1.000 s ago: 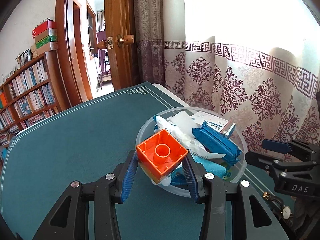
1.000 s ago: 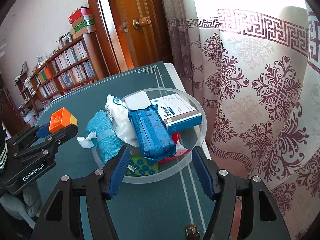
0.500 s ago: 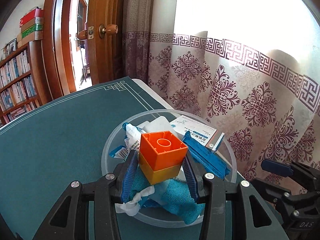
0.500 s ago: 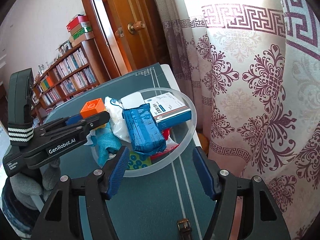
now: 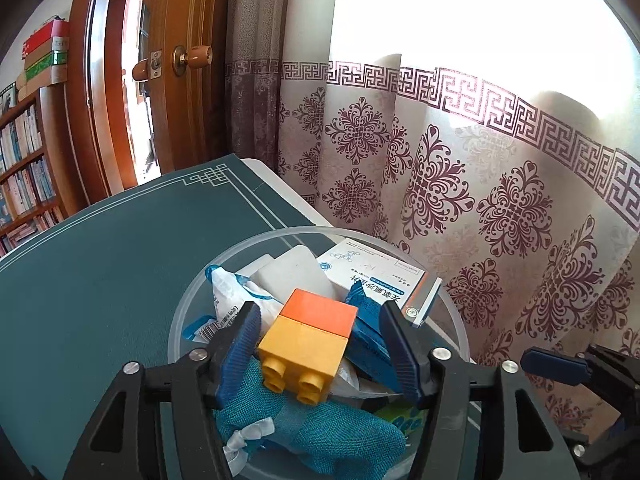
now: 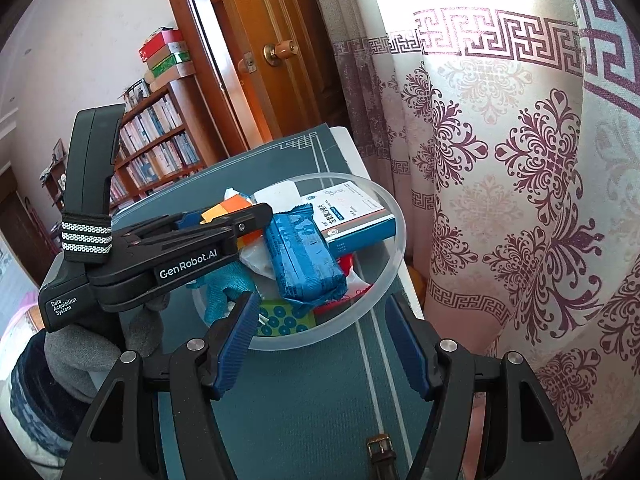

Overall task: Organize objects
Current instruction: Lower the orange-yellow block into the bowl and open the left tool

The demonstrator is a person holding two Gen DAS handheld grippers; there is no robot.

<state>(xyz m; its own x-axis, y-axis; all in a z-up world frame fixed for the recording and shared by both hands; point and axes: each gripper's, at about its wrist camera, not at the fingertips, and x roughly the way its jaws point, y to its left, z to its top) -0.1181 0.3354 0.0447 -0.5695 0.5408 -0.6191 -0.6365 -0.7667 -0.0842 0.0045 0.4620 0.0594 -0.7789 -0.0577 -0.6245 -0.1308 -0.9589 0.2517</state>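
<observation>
The table (image 5: 100, 280) carries a dark green cover with pale border lines, and a patterned curtain (image 5: 460, 184) hangs just beyond its far edge; a wooden door (image 5: 188, 92) stands open at the far left, with a bookshelf (image 6: 156, 148) against the wall beside it; near the table's curtain-side corner sits a clear round bowl (image 6: 394, 256), heaped with things; the left gripper (image 5: 320, 350) reaches over the bowl, its jaws opening, and the orange and yellow block (image 5: 308, 342) lies between them on the heap, tipped on its side with its studs facing the camera; a gap shows between the block and the right-hand pad, while the left-hand pad stands just beside it, and contact there cannot be told; the right gripper (image 6: 320, 342) hovers near the bowl's near rim with its jaws apart and nothing between them; in the bowl a white and blue box (image 6: 352, 216) lies at the far side, touching a blue packet (image 6: 304, 260) beside it; a teal cloth pouch (image 5: 312, 436) fills the near side under the left gripper; a white plastic packet (image 5: 230, 300) lies beside the block; a green card with blue dots (image 6: 284, 322) rests flat at the bottom; a watch strap buckle (image 6: 380, 450) lies on the table below the right gripper.
</observation>
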